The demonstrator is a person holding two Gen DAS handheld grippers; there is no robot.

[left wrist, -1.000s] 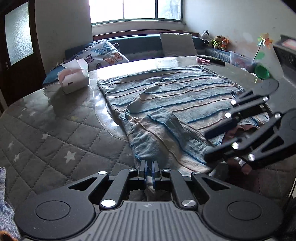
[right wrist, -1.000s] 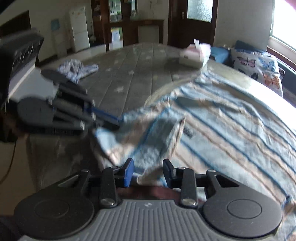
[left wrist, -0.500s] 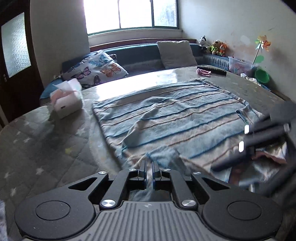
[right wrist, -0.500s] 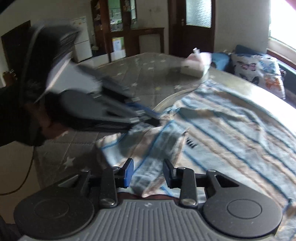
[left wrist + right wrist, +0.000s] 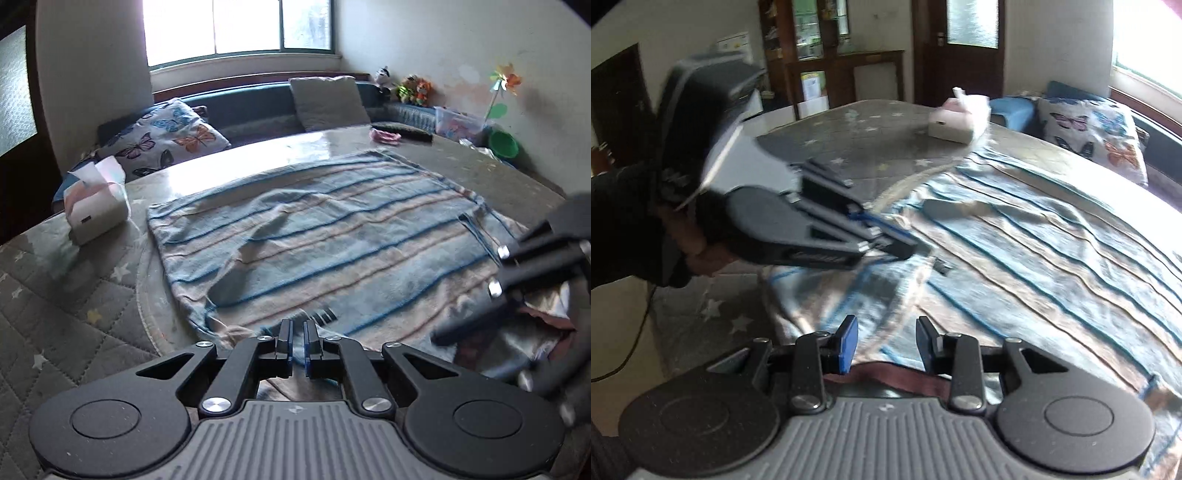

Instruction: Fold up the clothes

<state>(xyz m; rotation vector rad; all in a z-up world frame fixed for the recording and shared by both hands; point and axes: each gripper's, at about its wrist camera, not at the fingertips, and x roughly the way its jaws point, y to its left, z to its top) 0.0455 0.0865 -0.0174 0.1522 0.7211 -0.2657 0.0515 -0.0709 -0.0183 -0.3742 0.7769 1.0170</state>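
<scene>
Flattened since a second ago, the blue-and-peach striped cloth [image 5: 332, 236] lies ahead; my left claw [image 5: 298, 332] pinches its near edge; right claw [image 5: 886, 343] gapes empty, nearer the near-right corner.

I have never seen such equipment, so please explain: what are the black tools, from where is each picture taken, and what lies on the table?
Nothing here is a robot: a person holds one pair of tongs in each hand, each with a camera looking along its fingers. One picture comes from the left tongs, nearly shut on the near edge of a striped garment. The other comes from the right tongs, open and holding nothing. The garment lies spread on a quilted table, with a tissue box beside it.
</scene>
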